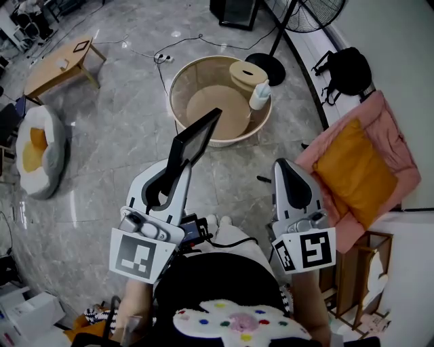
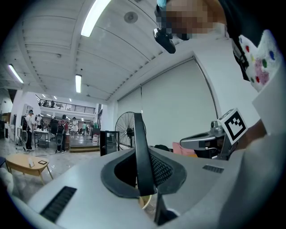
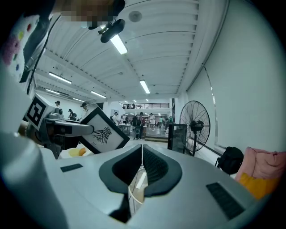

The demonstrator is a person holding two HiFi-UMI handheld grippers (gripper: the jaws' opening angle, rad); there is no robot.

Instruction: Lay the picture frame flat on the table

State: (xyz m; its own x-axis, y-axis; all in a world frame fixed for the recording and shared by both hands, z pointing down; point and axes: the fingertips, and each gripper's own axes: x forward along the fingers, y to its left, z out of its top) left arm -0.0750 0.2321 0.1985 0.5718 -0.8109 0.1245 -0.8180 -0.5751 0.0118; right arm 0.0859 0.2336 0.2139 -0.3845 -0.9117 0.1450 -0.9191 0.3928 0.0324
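Black picture frame (image 1: 198,137) clamped by its edge in my left hand-held gripper (image 1: 178,162), held tilted in air above grey marble floor (image 1: 115,135). My right hand-held gripper (image 1: 286,168) alongside, jaws pressed together, nothing between. Beyond: round beige tub (image 1: 182,80), then standing fan (image 1: 308,13).
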